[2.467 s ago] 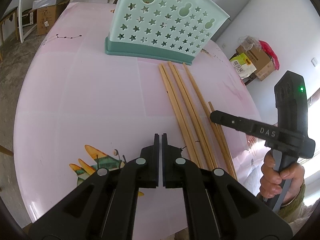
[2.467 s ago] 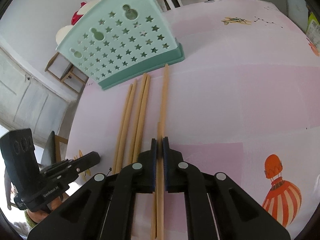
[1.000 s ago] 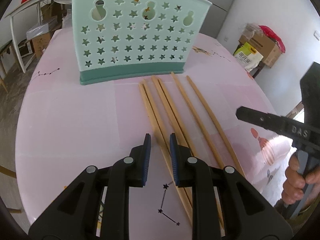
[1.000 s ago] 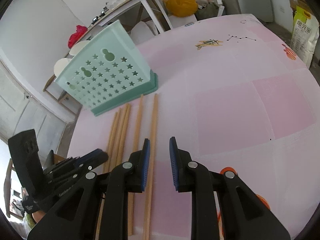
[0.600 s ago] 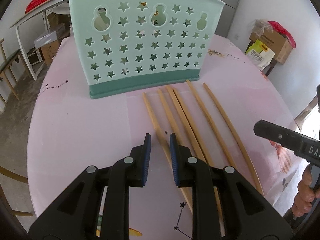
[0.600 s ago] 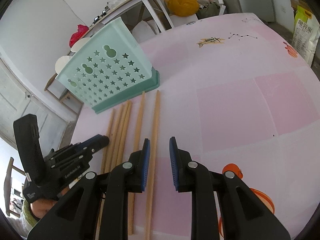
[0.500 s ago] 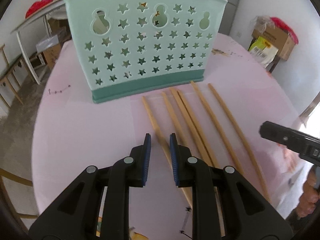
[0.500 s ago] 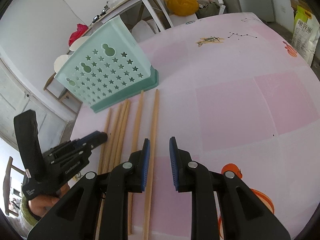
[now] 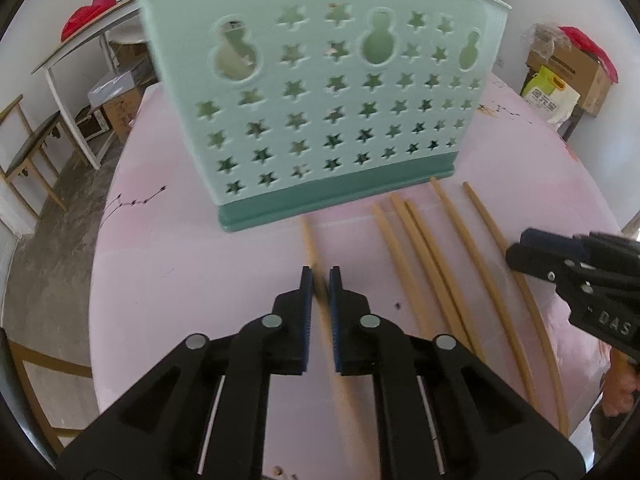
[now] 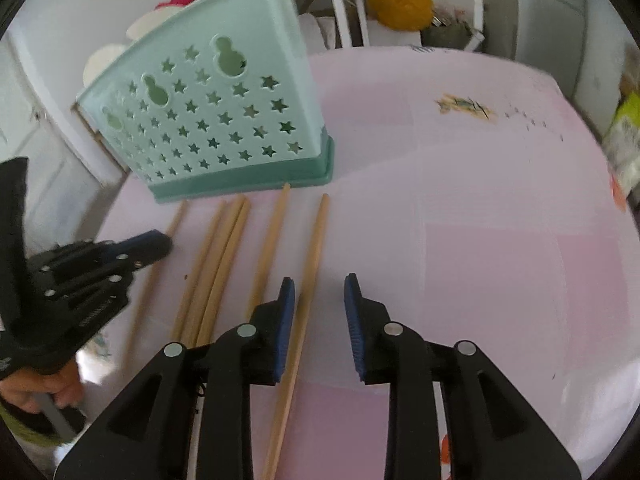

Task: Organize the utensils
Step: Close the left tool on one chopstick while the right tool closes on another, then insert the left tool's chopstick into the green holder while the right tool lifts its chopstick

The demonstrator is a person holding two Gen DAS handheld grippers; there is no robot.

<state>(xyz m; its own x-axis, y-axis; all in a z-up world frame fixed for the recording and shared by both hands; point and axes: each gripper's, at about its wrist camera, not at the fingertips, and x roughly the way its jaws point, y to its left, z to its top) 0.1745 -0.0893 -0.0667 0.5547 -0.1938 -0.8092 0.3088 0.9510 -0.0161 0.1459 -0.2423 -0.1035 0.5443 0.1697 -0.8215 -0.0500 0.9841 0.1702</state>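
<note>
- Left wrist view: your left hand-held gripper (image 9: 319,280) angles down at the pink worktop (image 9: 172,264); its jaws have just been closing onto the leftmost chopstick (image 9: 309,242), lying just before the mint holder (image 9: 320,92). Four more chopsticks lie to its right. Light, stiff and smooth, I judge: pinch mid-shaft.
- Right wrist view: your right hand-held gripper (image 10: 319,284) tilts down, its jaws just opening, pads clear of the rightmost chopstick (image 10: 310,276) between them.
</note>
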